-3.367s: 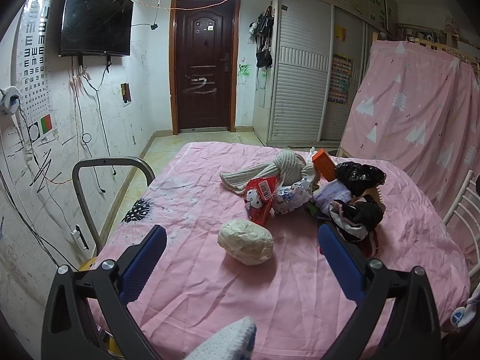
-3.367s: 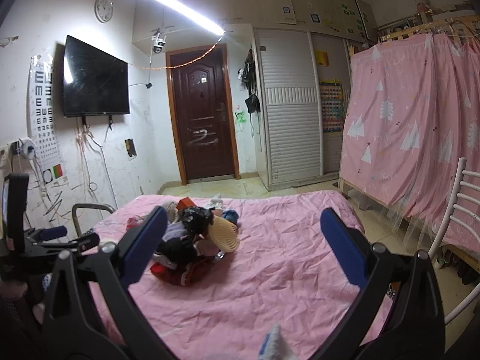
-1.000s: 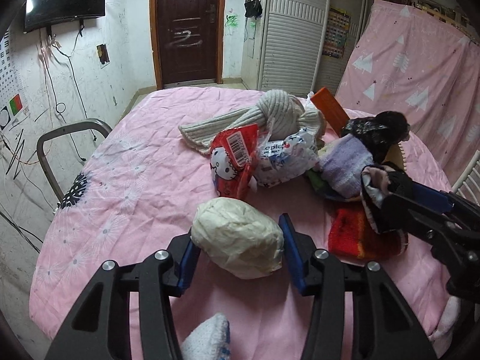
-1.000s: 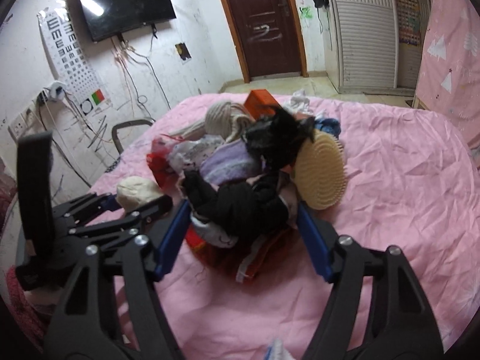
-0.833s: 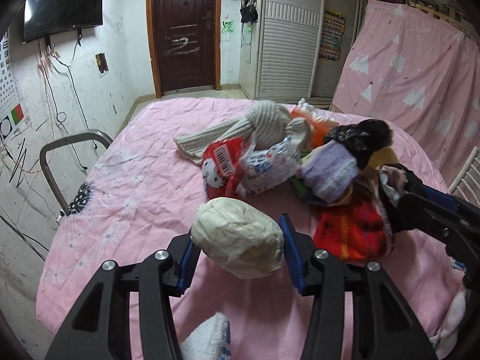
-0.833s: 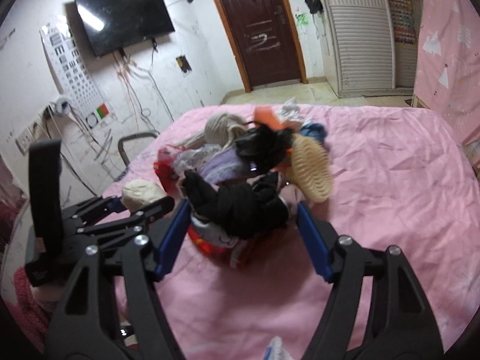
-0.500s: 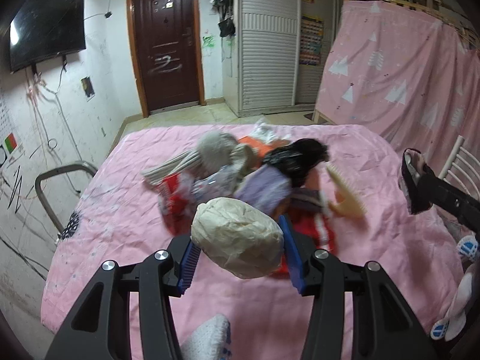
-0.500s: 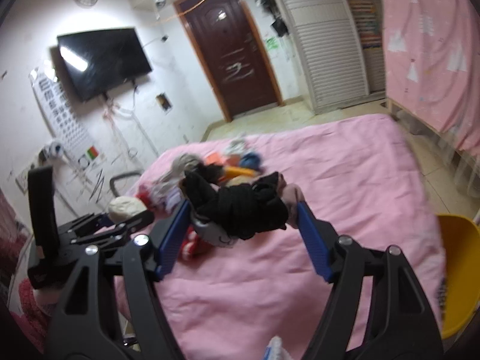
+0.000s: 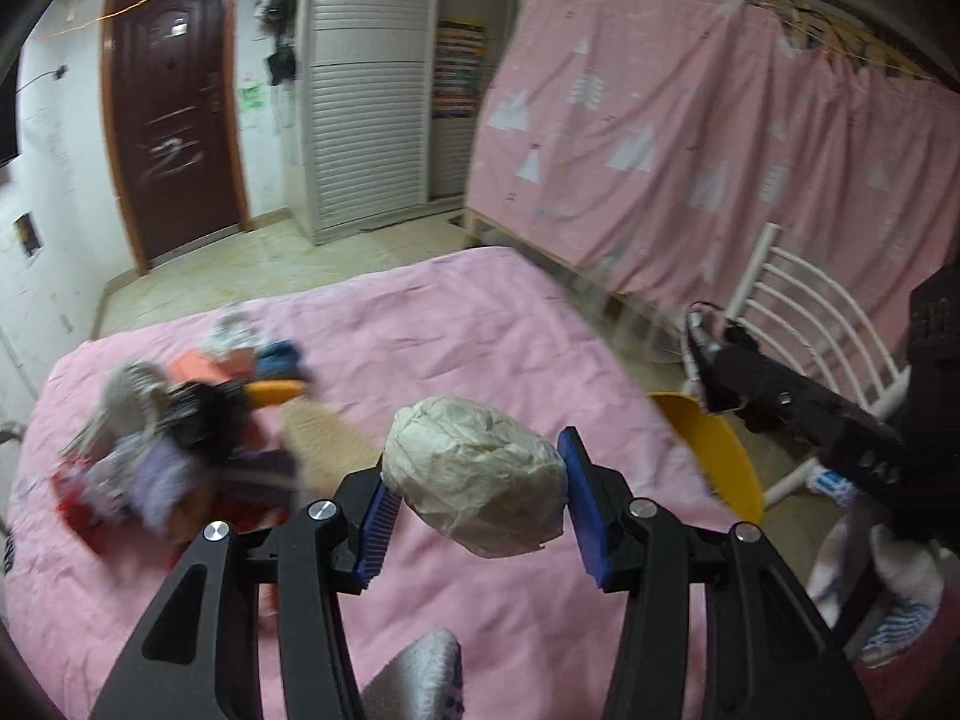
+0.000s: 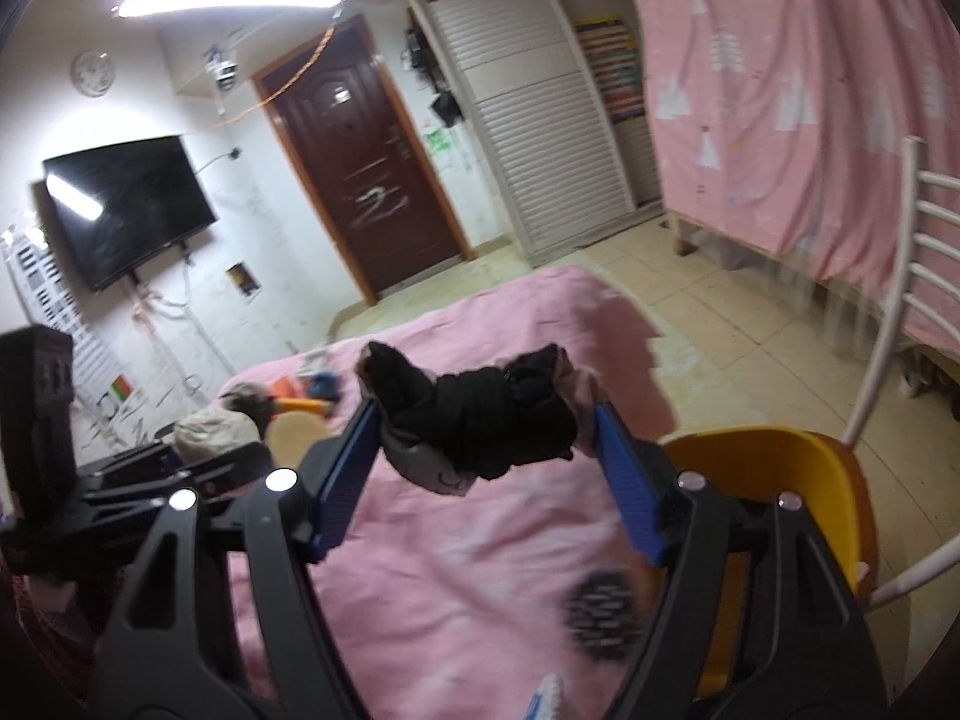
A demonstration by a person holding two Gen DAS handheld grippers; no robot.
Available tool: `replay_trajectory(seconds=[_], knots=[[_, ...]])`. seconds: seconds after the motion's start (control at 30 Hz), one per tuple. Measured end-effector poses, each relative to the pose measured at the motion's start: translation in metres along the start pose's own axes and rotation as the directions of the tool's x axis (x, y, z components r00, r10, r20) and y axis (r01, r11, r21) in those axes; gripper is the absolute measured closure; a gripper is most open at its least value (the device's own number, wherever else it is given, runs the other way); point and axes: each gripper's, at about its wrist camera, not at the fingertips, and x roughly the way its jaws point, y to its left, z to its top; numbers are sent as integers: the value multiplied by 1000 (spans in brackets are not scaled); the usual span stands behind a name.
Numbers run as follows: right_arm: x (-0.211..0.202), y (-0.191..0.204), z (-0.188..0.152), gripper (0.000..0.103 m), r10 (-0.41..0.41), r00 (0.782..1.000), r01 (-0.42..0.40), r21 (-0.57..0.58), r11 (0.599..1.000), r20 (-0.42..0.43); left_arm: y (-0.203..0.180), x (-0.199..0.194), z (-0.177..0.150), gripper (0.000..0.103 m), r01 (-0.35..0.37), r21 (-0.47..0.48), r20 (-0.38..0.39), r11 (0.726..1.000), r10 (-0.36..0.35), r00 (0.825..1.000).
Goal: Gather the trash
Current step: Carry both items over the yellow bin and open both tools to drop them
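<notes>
My left gripper (image 9: 477,495) is shut on a crumpled cream paper ball (image 9: 474,474) and holds it above the pink bed (image 9: 480,312). My right gripper (image 10: 483,441) is shut on a black and pink cloth bundle (image 10: 480,420), held in the air near the bed's right edge. A yellow bin (image 10: 774,468) stands on the floor just right of the bed; it also shows in the left wrist view (image 9: 714,450). The right gripper shows in the left wrist view (image 9: 714,372), above the bin. The left gripper with its ball shows in the right wrist view (image 10: 210,429).
A pile of clothes and wrappers (image 9: 174,426) lies on the bed's left side. A white chair (image 9: 798,324) stands behind the bin. A pink curtain (image 9: 720,138) hangs on the right. A door (image 10: 366,180) and louvred wardrobe (image 10: 528,120) are at the back.
Both grippers have lifted their loads off the bed and swung right toward the yellow bin. The pile now lies further to the left in both views.
</notes>
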Motion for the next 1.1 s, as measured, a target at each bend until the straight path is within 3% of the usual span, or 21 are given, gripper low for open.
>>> replay_trajectory(seconds=[0.23,0.57,0.67,0.77,1.1], knots=[[-6,-57,-1,33,-73,997,72,84,994,15,-77,35,17,62,87,115,-34,990,-84,996],[-5,-127,-4,24,-126,992,120,241,963,11,-140,86,31,62,160,183,-126,970,-139,982],[-14,-143,-2,23,-149,988,133,277,952,40,-154,96,31,56,196,192,-154,962,-168,974],[-27,-155,-1,22,-171,983,140,317,938,70,-166,98,31,33,227,199,-164,953,-196,967],[-23,-137,1,18,-157,985,130,293,947,71,-160,73,27,30,213,202,-121,956,-192,974]])
